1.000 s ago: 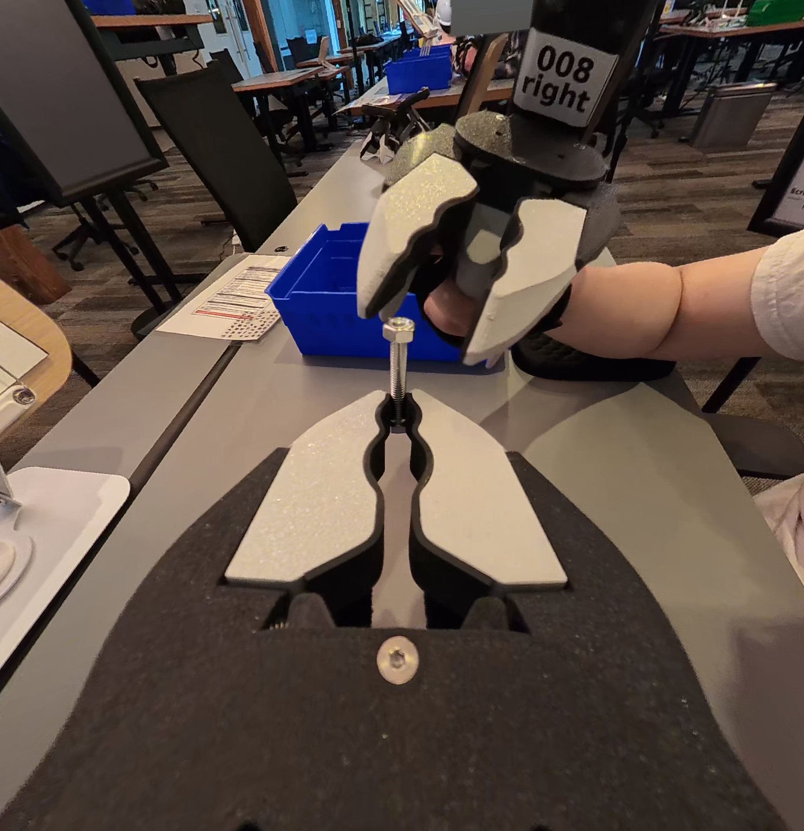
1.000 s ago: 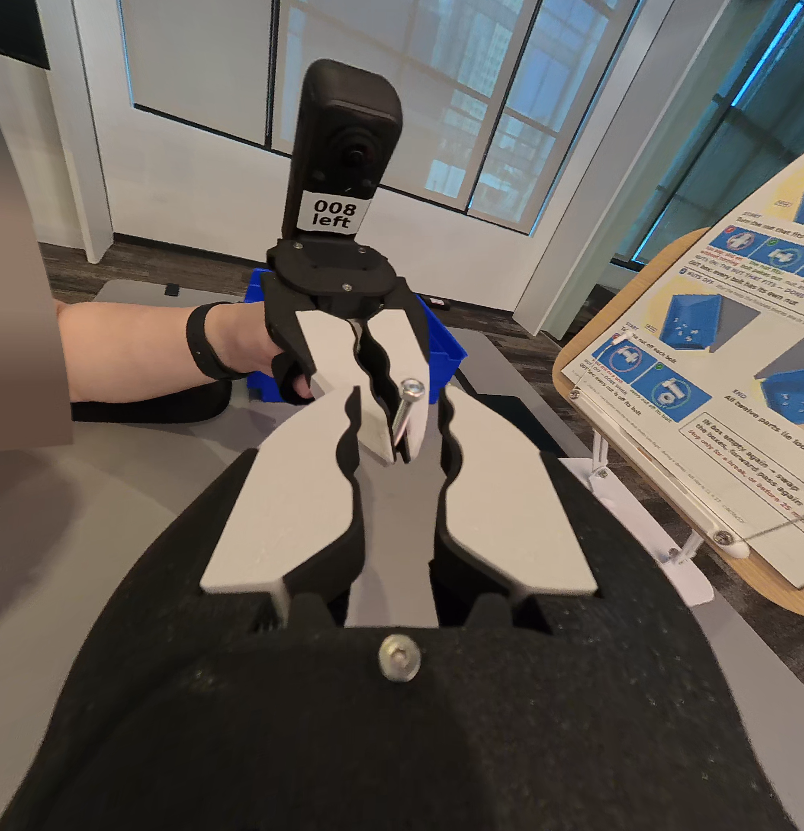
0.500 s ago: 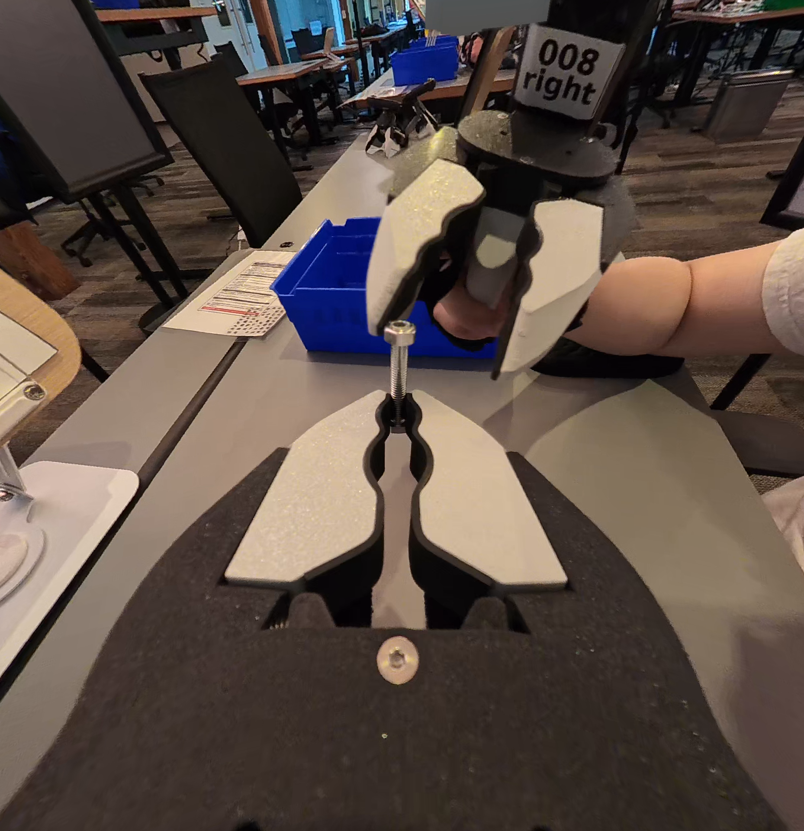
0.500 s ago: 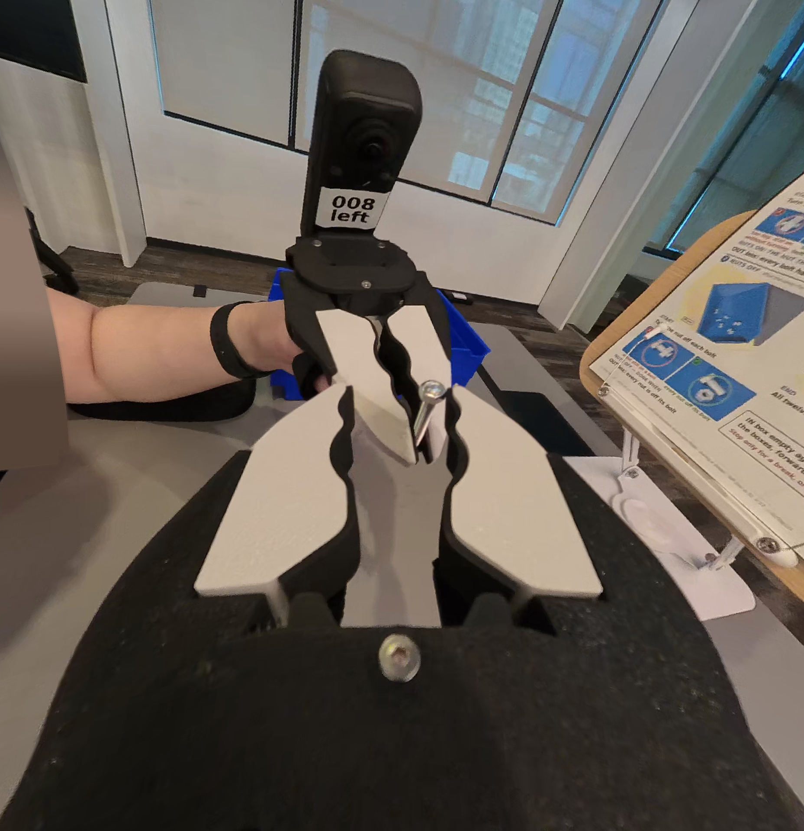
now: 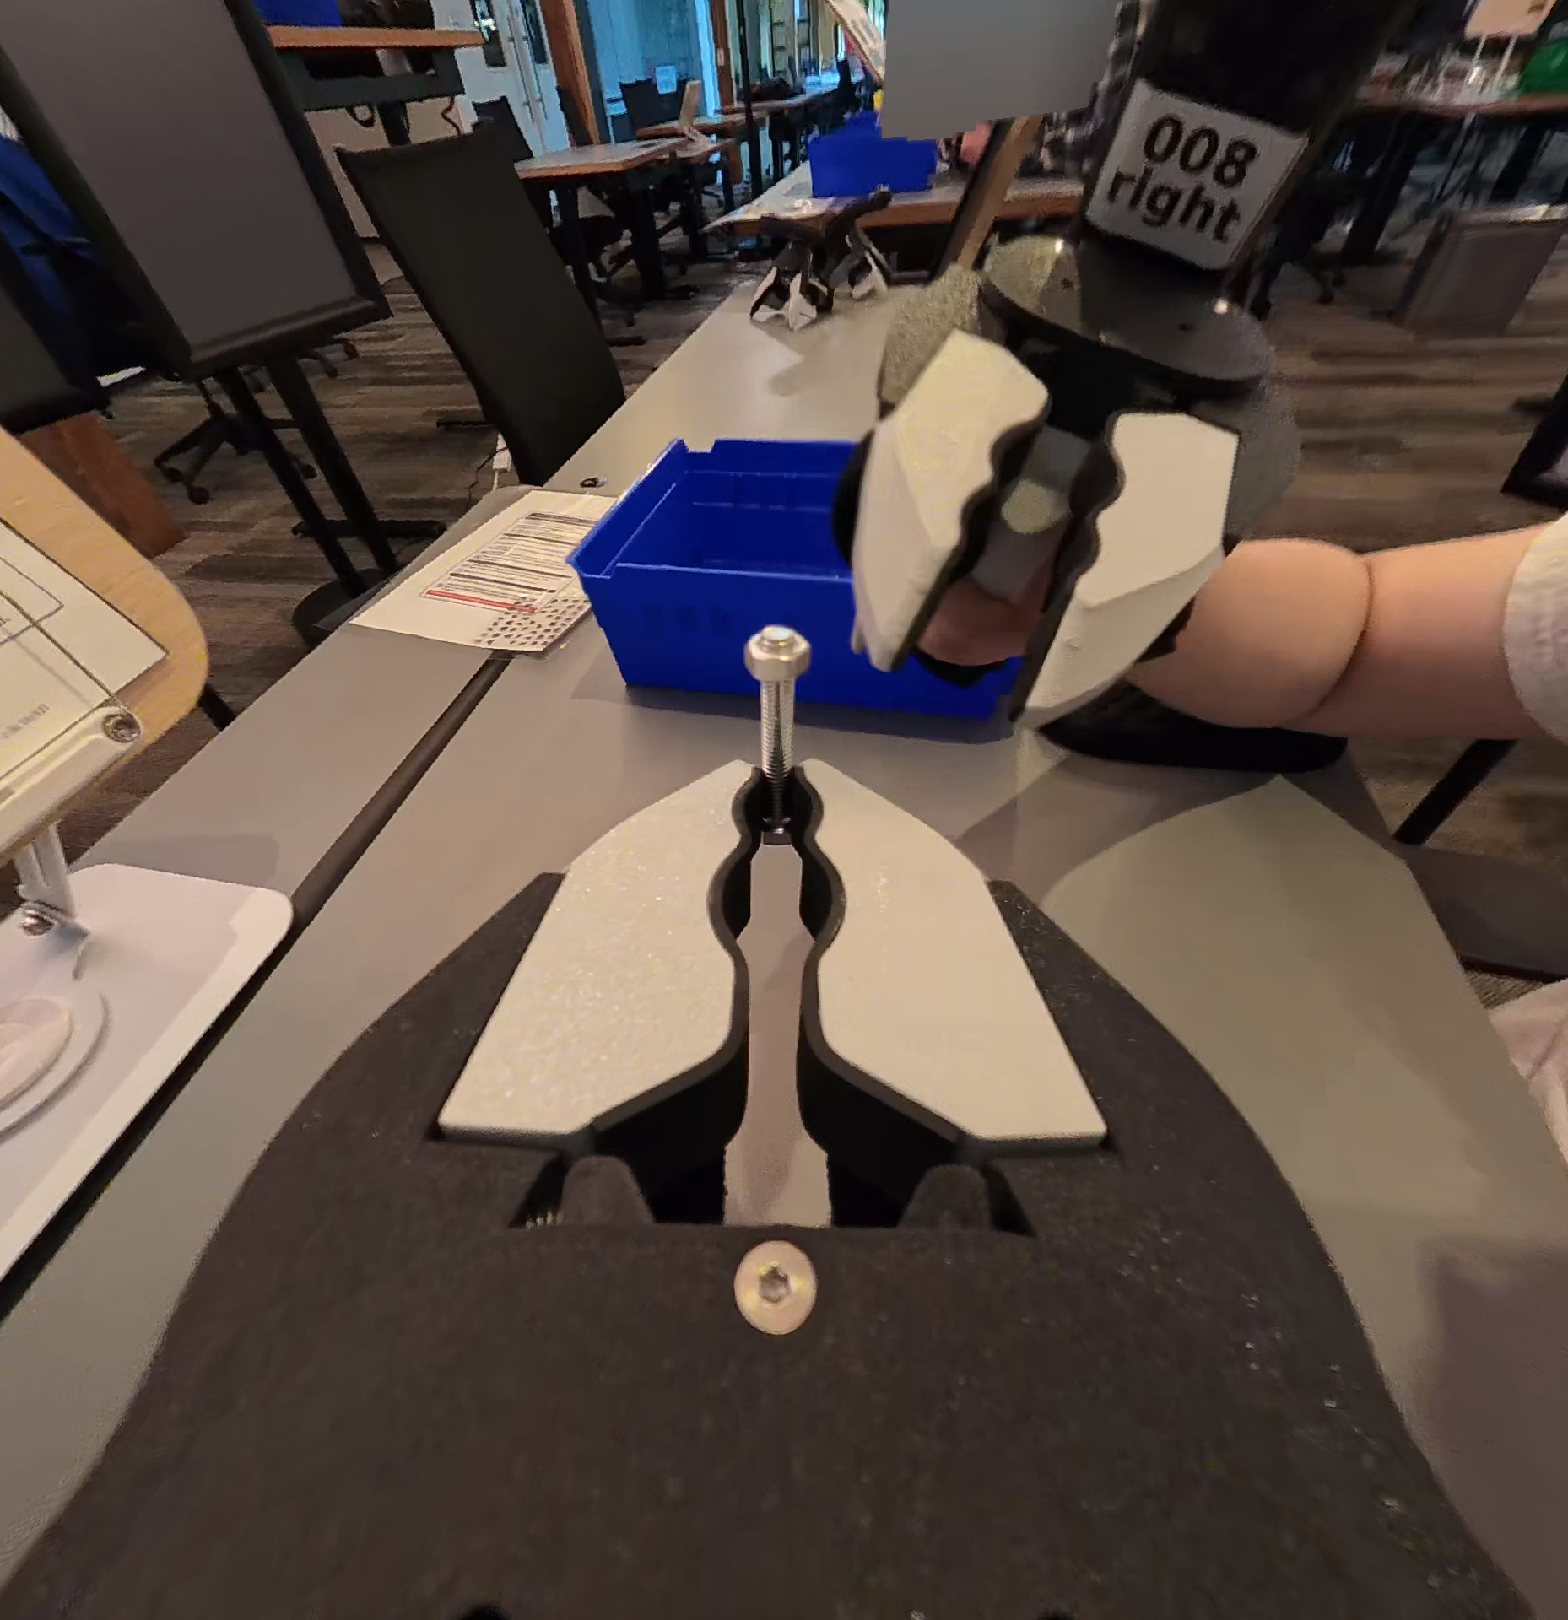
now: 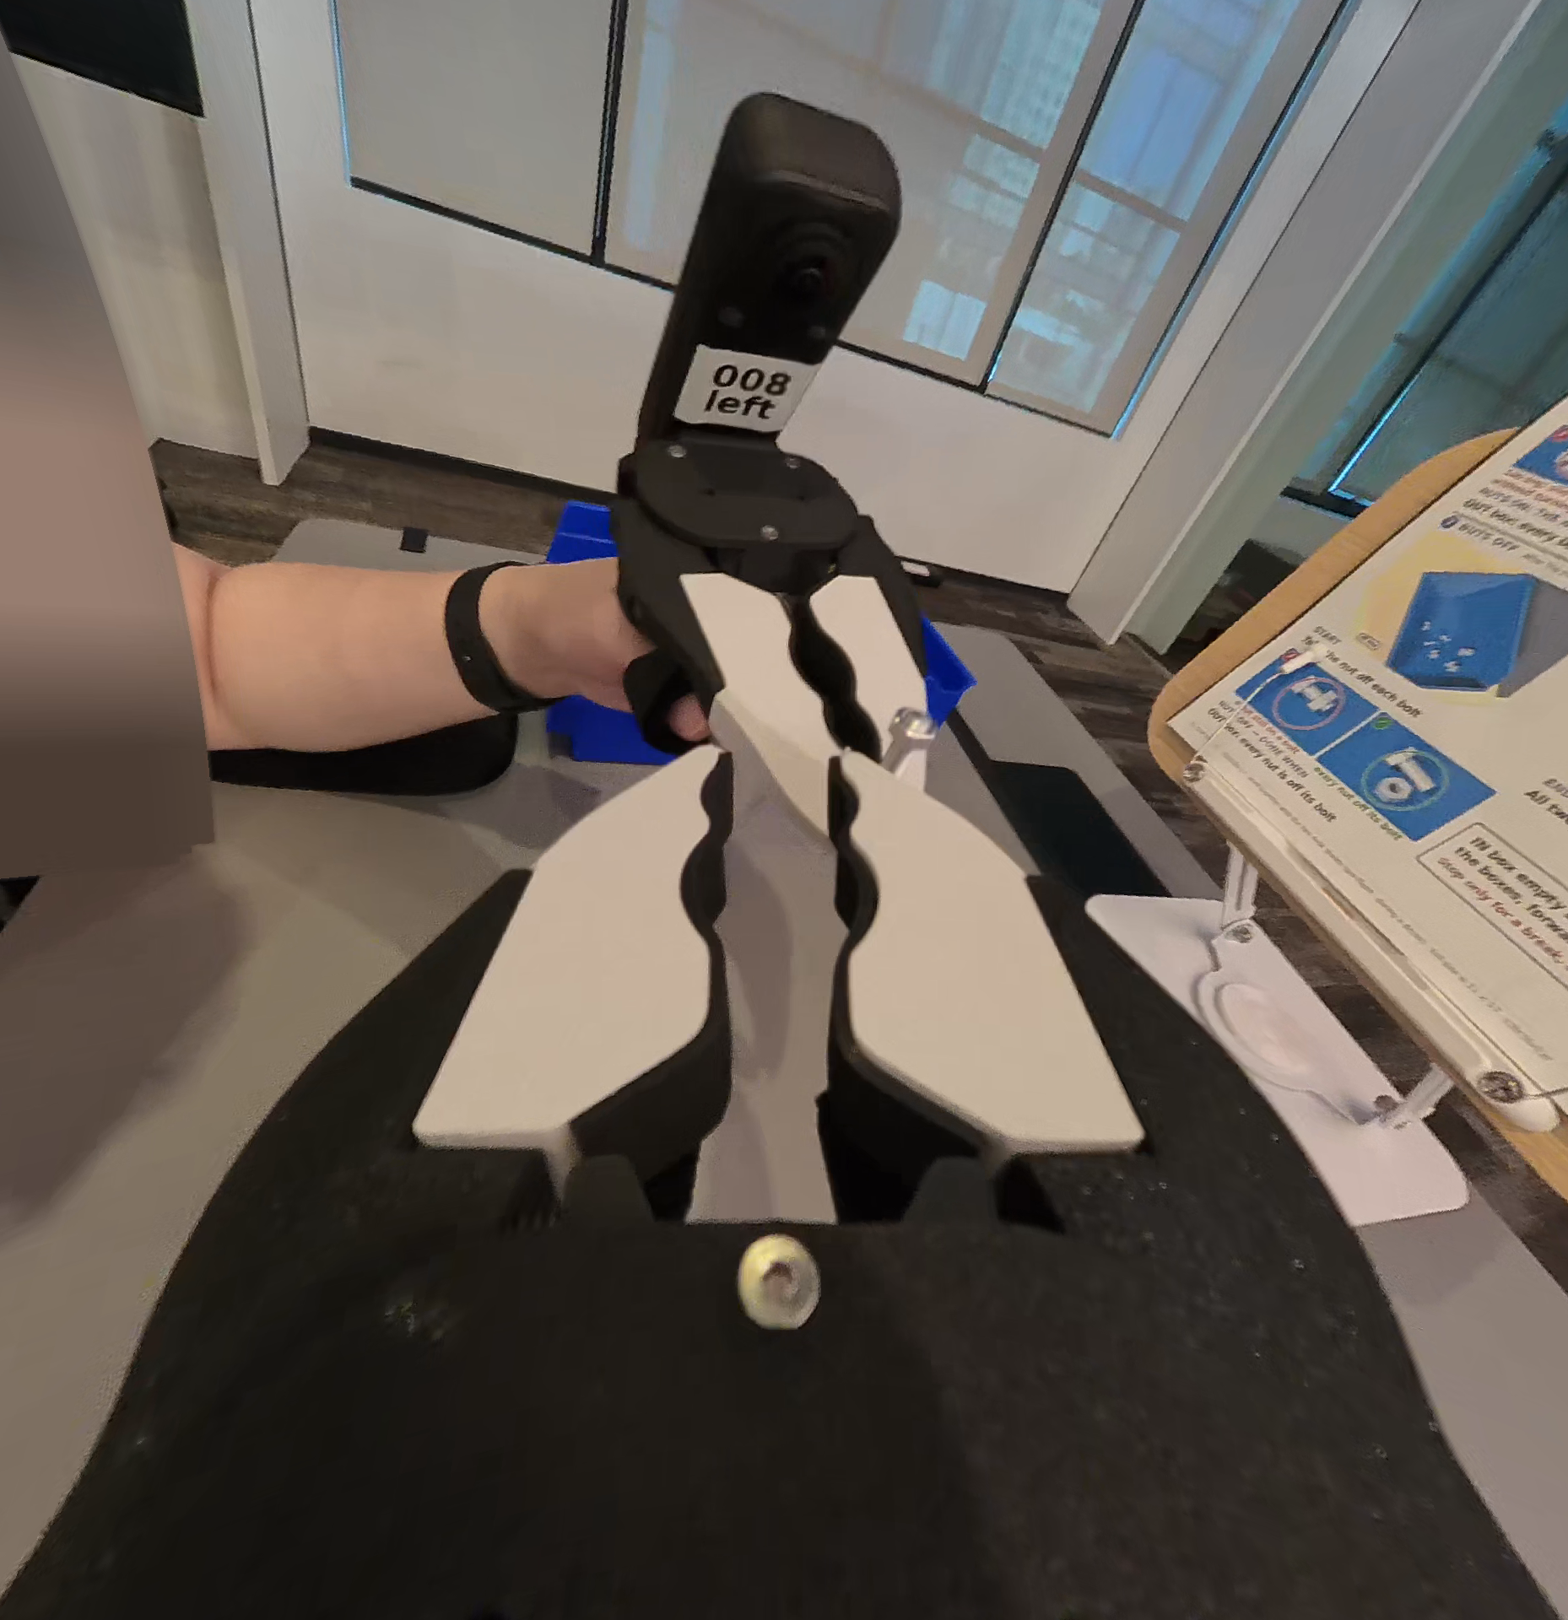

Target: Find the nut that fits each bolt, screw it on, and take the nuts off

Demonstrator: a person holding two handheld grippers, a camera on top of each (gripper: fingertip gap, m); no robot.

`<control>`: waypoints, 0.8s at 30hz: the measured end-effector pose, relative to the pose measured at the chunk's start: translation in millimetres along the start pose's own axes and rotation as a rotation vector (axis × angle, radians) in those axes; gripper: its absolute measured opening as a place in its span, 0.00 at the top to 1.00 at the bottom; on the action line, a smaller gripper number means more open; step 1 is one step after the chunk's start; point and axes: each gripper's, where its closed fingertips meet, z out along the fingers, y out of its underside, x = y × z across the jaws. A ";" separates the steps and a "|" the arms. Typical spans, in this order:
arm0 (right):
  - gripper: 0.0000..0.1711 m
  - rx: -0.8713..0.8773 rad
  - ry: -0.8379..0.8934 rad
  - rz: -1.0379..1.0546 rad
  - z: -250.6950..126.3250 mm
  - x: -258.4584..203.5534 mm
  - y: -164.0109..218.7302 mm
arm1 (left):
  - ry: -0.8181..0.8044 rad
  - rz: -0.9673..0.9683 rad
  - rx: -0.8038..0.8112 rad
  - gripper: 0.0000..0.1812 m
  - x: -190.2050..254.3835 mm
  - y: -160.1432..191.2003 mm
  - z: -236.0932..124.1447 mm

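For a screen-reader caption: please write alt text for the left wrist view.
The left gripper is shut on a silver bolt standing head-up at its fingertips. Beyond, the open, empty right gripper hovers before a blue bin on a grey table.

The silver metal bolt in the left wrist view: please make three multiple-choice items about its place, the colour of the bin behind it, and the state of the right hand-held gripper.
1. What holds the silver metal bolt?
A. left hand-held gripper
B. the bin
C. the table

2. What colour is the plastic bin?
A. red
B. blue
C. green

3. The right hand-held gripper is:
A. shut on the bolt
B. open, empty
C. shut on a nut

Answers: 1 A, its tips pinch the shank upright. 2 B, plainly blue. 3 B, the jaws stand apart beside the bolt head.
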 end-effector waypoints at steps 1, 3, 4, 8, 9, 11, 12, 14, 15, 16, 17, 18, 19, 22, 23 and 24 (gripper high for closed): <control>0.88 0.000 -0.002 0.015 -0.1 0.2 -0.4 | 0.014 -0.022 0.017 0.98 0.2 -2.0 -1.4; 0.83 0.026 0.034 0.029 -0.4 5.7 -2.6 | 0.044 -0.035 0.032 0.98 4.4 -4.0 -1.0; 0.78 0.042 0.065 0.027 -0.4 9.9 -3.4 | 0.056 -0.026 0.027 0.98 7.6 -3.5 0.7; 0.70 0.052 0.049 0.017 3.5 6.5 -2.7 | 0.071 0.010 0.013 0.98 15.5 -2.3 6.1; 0.70 0.054 0.031 0.007 4.0 2.5 -3.8 | 0.067 0.009 0.013 0.98 14.2 -2.1 5.3; 0.71 0.036 0.036 -0.023 3.8 0.8 -3.8 | 0.040 -0.007 0.020 0.98 6.6 -2.9 1.3; 0.81 0.013 0.001 -0.038 2.8 -4.6 -1.9 | 0.020 -0.021 0.025 0.98 1.4 -3.5 -1.4; 0.86 0.002 -0.039 -0.029 2.0 -10.7 -2.5 | 0.026 -0.048 0.051 0.98 -1.6 -6.5 -5.6; 0.84 0.005 -0.015 -0.026 1.9 -7.4 -3.4 | 0.042 -0.055 0.058 0.98 0.4 -7.6 -5.8; 0.80 0.016 0.015 -0.025 1.7 -3.2 -4.7 | 0.060 -0.052 0.062 0.98 4.0 -8.2 -4.8; 0.76 0.027 0.043 -0.023 1.7 0.6 -5.5 | 0.080 -0.040 0.063 0.98 8.7 -8.4 -2.8; 0.72 0.040 0.070 -0.018 1.9 4.6 -6.0 | 0.097 -0.025 0.057 0.98 13.8 -7.8 -0.2; 0.66 0.053 0.091 -0.014 2.3 7.7 -6.4 | 0.110 -0.010 0.047 0.98 18.3 -6.4 2.7; 0.62 0.060 0.043 -0.018 5.0 0.4 -6.0 | 0.095 0.021 0.012 0.98 20.4 -1.1 8.2; 0.64 0.053 0.020 -0.026 5.4 -3.4 -5.8 | 0.077 0.020 0.007 0.98 16.8 -0.2 7.6; 0.65 0.041 0.006 -0.033 5.2 -5.9 -5.3 | 0.064 0.009 0.009 0.98 12.9 -0.2 5.8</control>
